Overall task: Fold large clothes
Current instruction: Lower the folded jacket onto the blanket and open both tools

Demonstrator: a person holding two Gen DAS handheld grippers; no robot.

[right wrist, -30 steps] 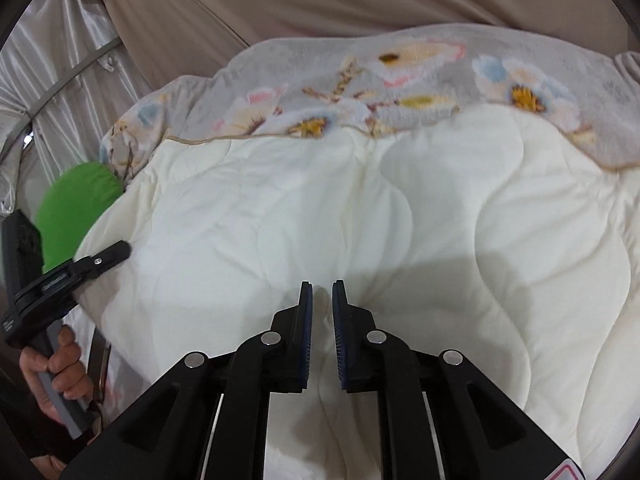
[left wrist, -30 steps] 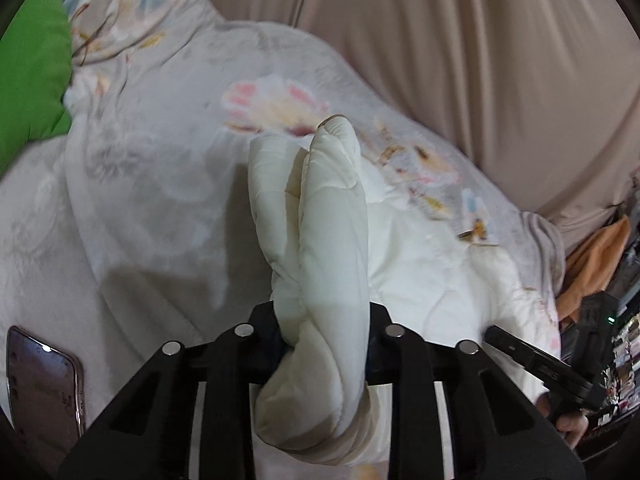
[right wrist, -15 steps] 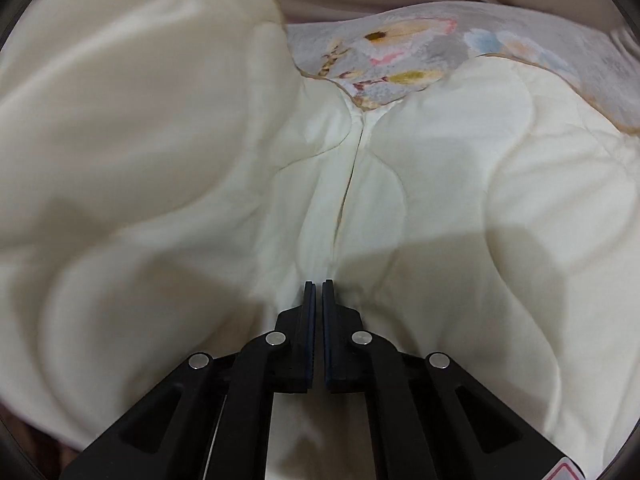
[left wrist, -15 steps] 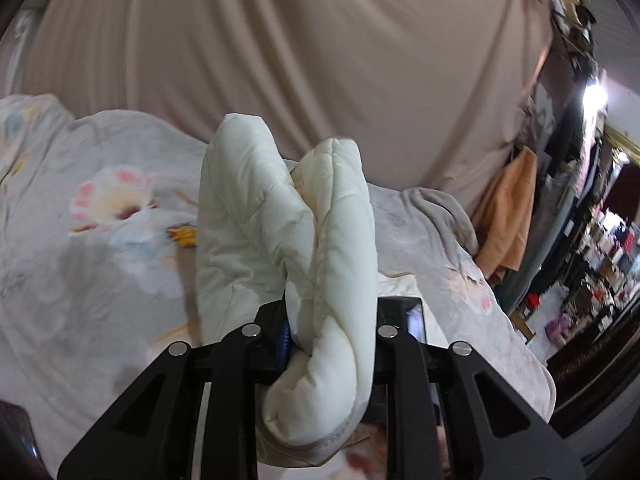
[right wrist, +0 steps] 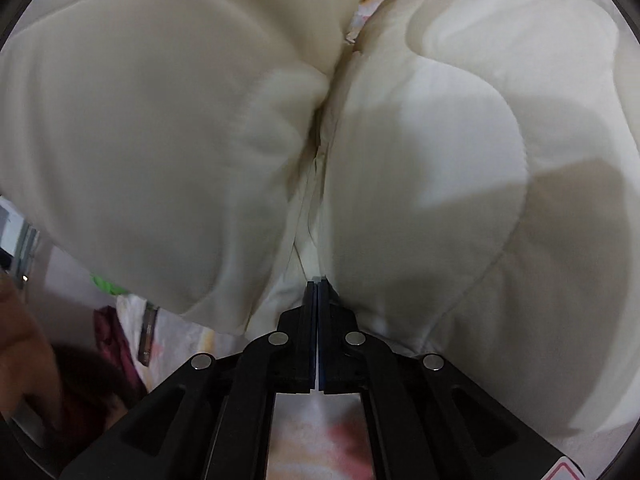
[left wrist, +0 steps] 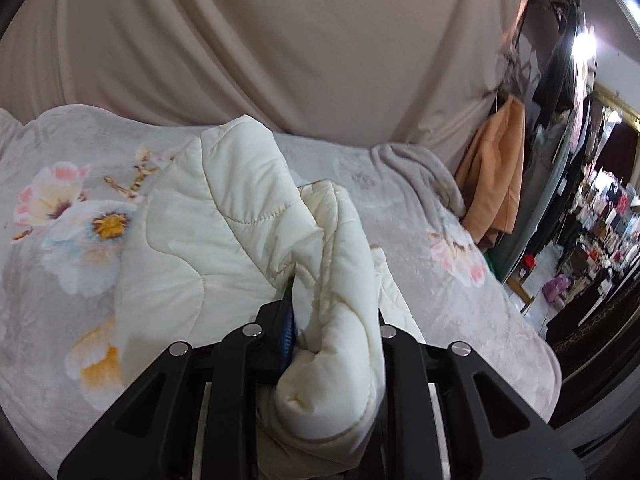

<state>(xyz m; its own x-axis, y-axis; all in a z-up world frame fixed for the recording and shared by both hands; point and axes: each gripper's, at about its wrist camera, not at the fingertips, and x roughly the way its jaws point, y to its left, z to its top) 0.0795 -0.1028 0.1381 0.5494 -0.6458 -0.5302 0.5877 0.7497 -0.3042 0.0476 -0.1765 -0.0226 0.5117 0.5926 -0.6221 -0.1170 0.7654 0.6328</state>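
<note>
A cream quilted padded garment (left wrist: 224, 232) is bunched between the fingers of my left gripper (left wrist: 332, 320), which is shut on a thick fold of it and holds it above the bed. In the right wrist view the same garment (right wrist: 420, 160) fills the frame in two puffy lobes. My right gripper (right wrist: 317, 286) is shut on a thin edge of it at the seam between the lobes.
A grey floral blanket (left wrist: 60, 216) covers the bed beneath. A beige curtain (left wrist: 280, 40) hangs behind. An orange cloth (left wrist: 496, 184) hangs at the right, beside a cluttered room. A hand (right wrist: 20, 340) and a bit of green (right wrist: 106, 284) show at lower left.
My right gripper has closed on the garment's edge and lifted it, so the cloth now fills its view. My left gripper has swung right with its fold; the phone and green cushion left view.
</note>
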